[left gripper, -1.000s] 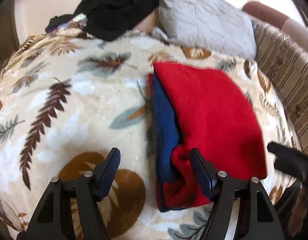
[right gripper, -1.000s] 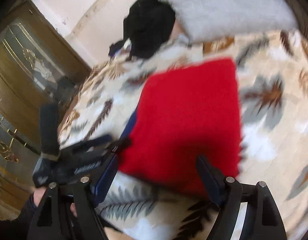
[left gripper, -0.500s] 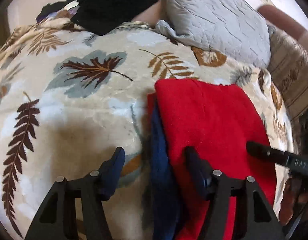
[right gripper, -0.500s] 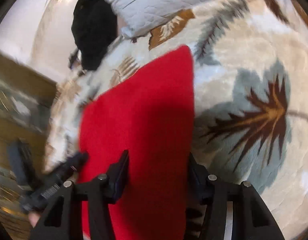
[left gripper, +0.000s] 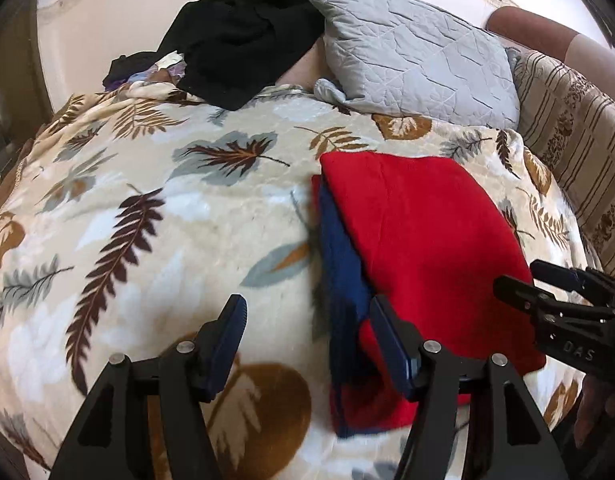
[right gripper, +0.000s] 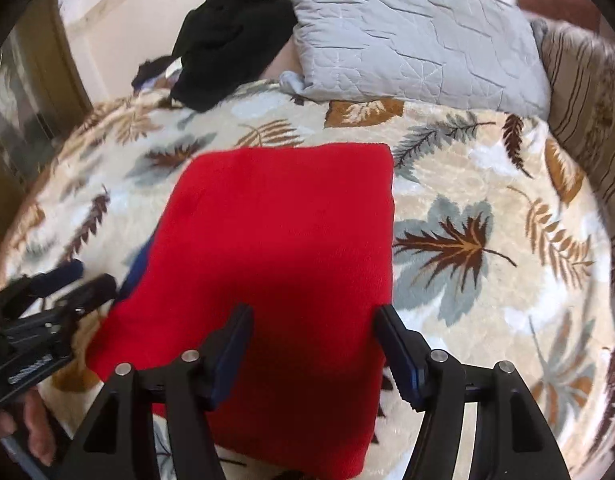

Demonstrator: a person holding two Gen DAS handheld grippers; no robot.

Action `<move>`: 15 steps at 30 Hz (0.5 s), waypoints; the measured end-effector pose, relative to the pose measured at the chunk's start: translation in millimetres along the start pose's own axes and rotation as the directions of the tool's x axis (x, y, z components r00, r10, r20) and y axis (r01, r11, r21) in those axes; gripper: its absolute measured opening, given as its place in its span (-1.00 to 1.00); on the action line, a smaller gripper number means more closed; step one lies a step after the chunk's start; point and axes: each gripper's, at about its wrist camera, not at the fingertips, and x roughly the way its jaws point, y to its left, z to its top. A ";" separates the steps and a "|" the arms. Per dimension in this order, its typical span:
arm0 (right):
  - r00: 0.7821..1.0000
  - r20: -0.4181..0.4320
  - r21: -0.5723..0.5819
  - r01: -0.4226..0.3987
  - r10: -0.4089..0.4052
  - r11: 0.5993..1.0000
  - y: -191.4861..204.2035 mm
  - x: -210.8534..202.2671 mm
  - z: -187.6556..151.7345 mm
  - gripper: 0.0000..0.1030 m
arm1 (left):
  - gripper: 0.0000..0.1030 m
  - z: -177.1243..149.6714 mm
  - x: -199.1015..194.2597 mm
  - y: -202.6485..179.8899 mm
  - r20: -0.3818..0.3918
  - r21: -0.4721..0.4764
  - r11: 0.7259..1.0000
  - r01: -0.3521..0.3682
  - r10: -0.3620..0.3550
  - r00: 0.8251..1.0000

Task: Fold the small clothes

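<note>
A folded red garment (left gripper: 423, 240) with a blue part (left gripper: 341, 256) showing along its left edge lies flat on the leaf-patterned blanket (left gripper: 167, 216). My left gripper (left gripper: 307, 332) is open and empty, hovering over the garment's near left edge. In the right wrist view the red garment (right gripper: 283, 248) fills the middle. My right gripper (right gripper: 313, 340) is open and empty above its near end. Each gripper shows in the other's view, the right gripper (left gripper: 563, 312) at the garment's right and the left gripper (right gripper: 47, 300) at its left.
A grey quilted pillow (left gripper: 419, 56) and a pile of black clothes (left gripper: 243, 36) lie at the head of the bed. A striped cushion (left gripper: 575, 128) stands at the right. A wooden door (right gripper: 23, 92) is at the left.
Both grippers have pulled back and up from the garment, so more of the bed shows. Both stay open. The garment lies as before.
</note>
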 end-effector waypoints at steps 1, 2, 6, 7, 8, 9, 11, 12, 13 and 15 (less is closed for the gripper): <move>1.000 0.001 0.001 0.004 -0.004 1.000 0.8 -2.9 -1.5 0.33 | 0.28 -2.2 -2.6 -0.1 0.003 0.000 1.000 -0.006 0.006 1.000; 1.000 0.002 0.003 0.006 -0.006 1.000 1.6 -6.1 -2.6 0.33 | 0.30 -4.3 -6.2 -0.2 0.010 -0.002 1.000 -0.015 0.015 1.000; 0.997 0.041 -0.022 0.065 -0.064 0.998 7.7 -21.4 -6.7 0.39 | 0.45 -7.9 -19.4 1.1 0.046 -0.007 0.999 -0.041 0.041 0.998; 0.996 0.049 -0.030 0.074 -0.072 0.997 9.4 -24.9 -7.6 0.39 | 0.45 -8.2 -20.6 1.7 0.048 -0.005 0.999 -0.041 0.041 0.998; 0.995 0.055 -0.035 0.079 -0.077 0.996 10.8 -28.1 -8.3 0.39 | 0.45 -8.3 -22.0 1.5 0.051 -0.004 0.999 -0.041 0.041 0.998; 0.995 0.061 -0.043 0.086 -0.083 0.995 10.6 -29.8 -7.8 0.40 | 0.45 -8.2 -23.0 1.7 0.053 -0.004 0.999 -0.043 0.043 0.998; 0.993 0.072 -0.048 0.096 -0.093 0.994 13.1 -33.2 -8.4 0.41 | 0.45 -8.2 -24.3 1.6 0.055 -0.006 0.999 -0.044 0.045 0.997; 0.993 0.073 -0.049 0.099 -0.095 0.994 13.8 -33.4 -8.5 0.43 | 0.45 -8.1 -24.6 2.0 0.056 -0.008 0.999 -0.048 0.048 0.997; 0.993 0.071 -0.052 0.103 -0.099 0.993 14.4 -32.2 -8.5 0.43 | 0.45 -8.1 -24.8 2.9 0.057 -0.008 0.999 -0.048 0.049 0.997; 0.993 0.064 -0.057 0.108 -0.104 0.993 15.3 -27.5 -9.3 0.43 | 0.45 -8.4 -23.7 4.4 0.057 -0.011 0.999 -0.051 0.051 0.997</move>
